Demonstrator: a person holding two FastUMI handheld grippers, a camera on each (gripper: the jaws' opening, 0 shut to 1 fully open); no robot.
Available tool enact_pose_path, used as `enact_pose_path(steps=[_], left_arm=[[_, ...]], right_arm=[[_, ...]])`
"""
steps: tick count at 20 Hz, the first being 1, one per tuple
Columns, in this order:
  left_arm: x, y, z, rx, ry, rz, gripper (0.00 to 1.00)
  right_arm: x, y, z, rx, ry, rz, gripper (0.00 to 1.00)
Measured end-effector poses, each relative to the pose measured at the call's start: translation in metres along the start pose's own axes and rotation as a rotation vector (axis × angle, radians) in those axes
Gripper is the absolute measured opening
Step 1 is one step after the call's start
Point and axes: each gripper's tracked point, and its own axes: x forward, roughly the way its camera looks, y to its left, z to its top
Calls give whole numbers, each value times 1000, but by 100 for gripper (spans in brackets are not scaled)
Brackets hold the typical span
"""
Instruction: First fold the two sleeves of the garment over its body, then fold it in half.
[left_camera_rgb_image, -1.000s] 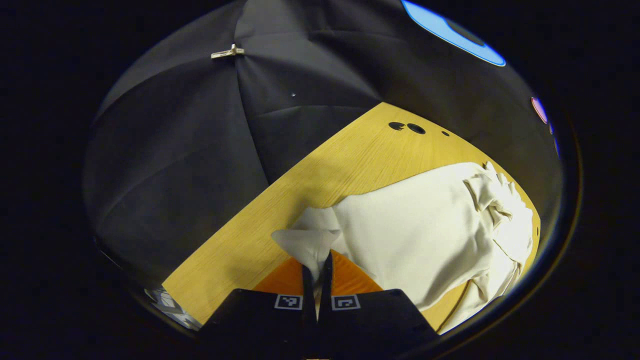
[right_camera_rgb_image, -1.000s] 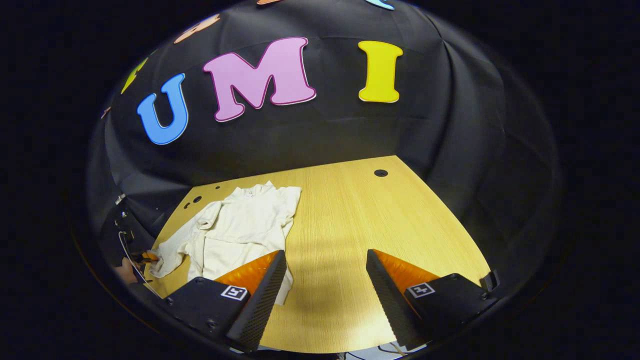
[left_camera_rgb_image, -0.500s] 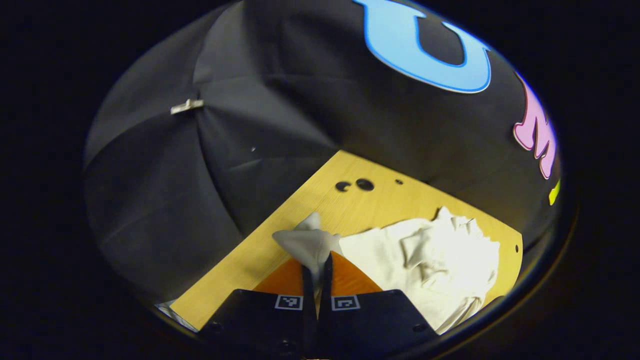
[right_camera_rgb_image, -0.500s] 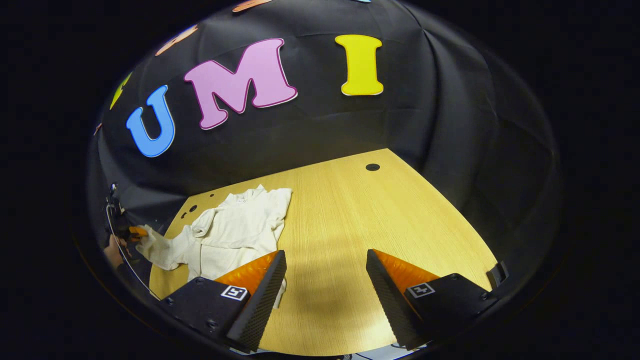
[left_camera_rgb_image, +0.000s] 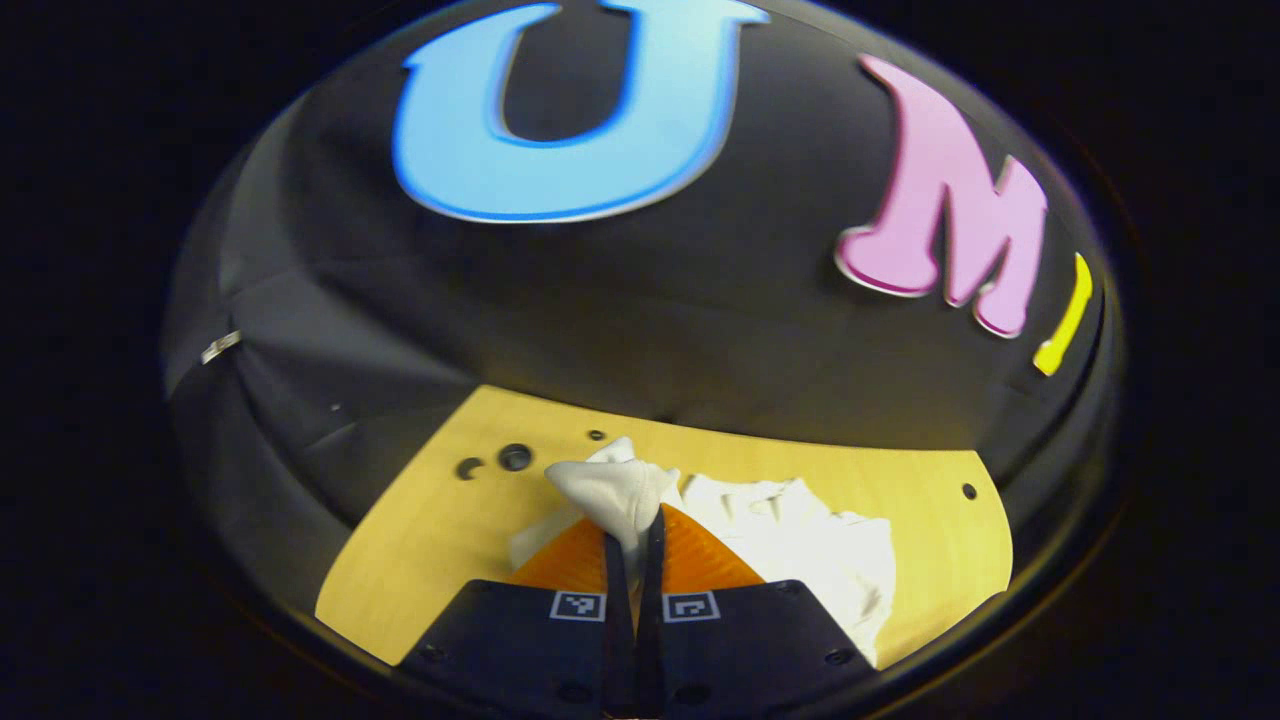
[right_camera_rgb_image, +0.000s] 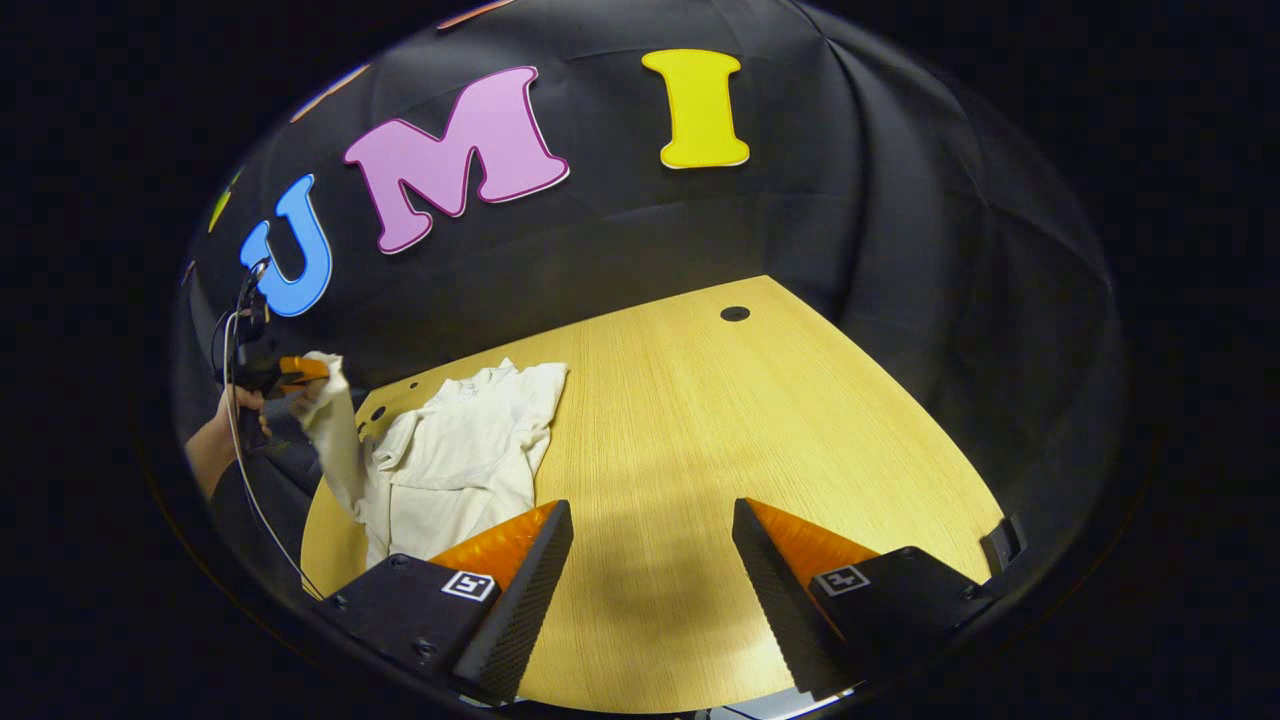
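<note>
Garment (right_camera_rgb_image: 455, 460) lies spread on the wooden bench (right_camera_rgb_image: 700, 420), with one sleeve (left_camera_rgb_image: 612, 492) pinched between the closed fingers of the left gripper (left_camera_rgb_image: 630, 545) and raised above the bench. Right gripper (right_camera_rgb_image: 650, 560) hangs wide open beside the garment, holding nothing.

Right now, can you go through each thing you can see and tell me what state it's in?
Left hand-held gripper: shut on the sleeve end, held up above the table.
Right hand-held gripper: open, nothing between its fingers.
Sleeve: lifted, hanging from the left hand-held gripper.
White garment: body lying on the table, not yet folded in half.
Wooden table: bears the garment near its far left part.
</note>
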Motion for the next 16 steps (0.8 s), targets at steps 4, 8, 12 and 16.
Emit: enact_pose_path(steps=[4, 8, 12, 16], left_arm=[[18, -113, -7, 90, -10, -148, 6], [31, -189, -48, 160, 61, -230, 6], [42, -234, -81, 129, 130, -272, 15], [26, -256, -84, 96, 100, -383, 60]], right_arm=[[15, 2, -1, -31, 23, 35, 99], [27, 5, 4, -24, 31, 65, 98], [35, 8, 0, -35, 40, 73, 98], [38, 21, -9, -39, 62, 91, 98]])
